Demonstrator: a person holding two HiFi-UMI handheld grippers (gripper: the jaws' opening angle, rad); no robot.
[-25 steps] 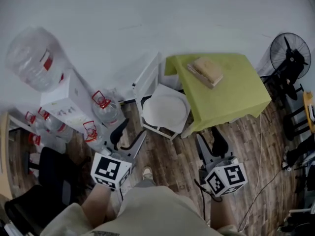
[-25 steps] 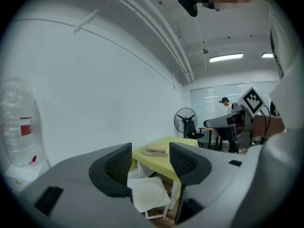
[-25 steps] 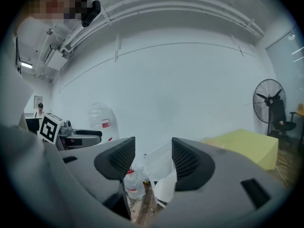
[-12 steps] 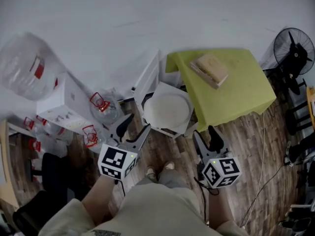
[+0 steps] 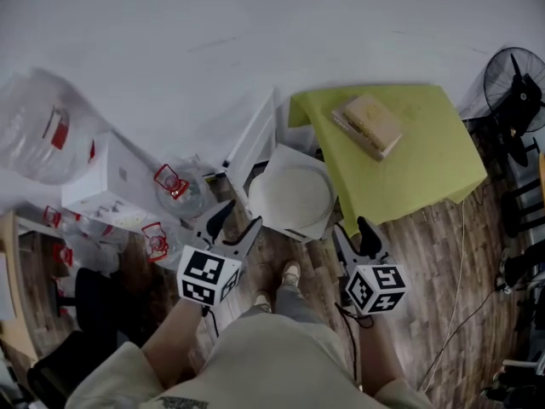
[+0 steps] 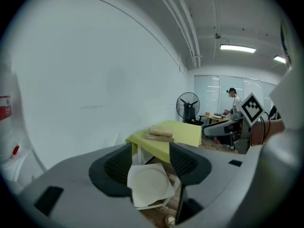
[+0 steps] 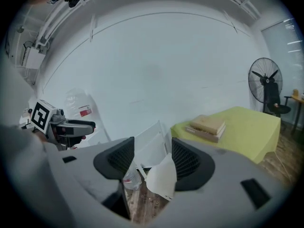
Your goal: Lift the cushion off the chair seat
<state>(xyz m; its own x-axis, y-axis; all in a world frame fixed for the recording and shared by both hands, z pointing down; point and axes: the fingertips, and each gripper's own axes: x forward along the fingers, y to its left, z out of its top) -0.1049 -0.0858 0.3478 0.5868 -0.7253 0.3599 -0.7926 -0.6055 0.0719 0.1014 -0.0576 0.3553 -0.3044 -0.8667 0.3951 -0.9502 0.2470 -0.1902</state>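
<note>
A round off-white cushion (image 5: 289, 196) lies on the seat of a white chair (image 5: 253, 143) beside the green table. My left gripper (image 5: 234, 220) hangs just short of the seat's near-left edge, open, nothing between its fingers. In the left gripper view the cushion (image 6: 149, 184) shows beyond and between the open left gripper (image 6: 151, 161). My right gripper (image 5: 353, 231) is off the seat's near-right corner, also open and empty. In the right gripper view the seat edge with the cushion (image 7: 162, 178) lies past the right gripper (image 7: 152, 158). Neither gripper touches the cushion.
The green-covered table (image 5: 417, 164) with two stacked books (image 5: 368, 124) stands right of the chair. Water bottles (image 5: 170, 190), a big jug (image 5: 43, 135) and a white dispenser (image 5: 111, 186) crowd the left. A fan (image 5: 519, 92) is far right. The person's feet (image 5: 289, 275) are on the wooden floor.
Both grippers have moved forward and lower toward the chair, closing in on the seat's near edge. Their jaws look the same width. The cushion has not moved.
</note>
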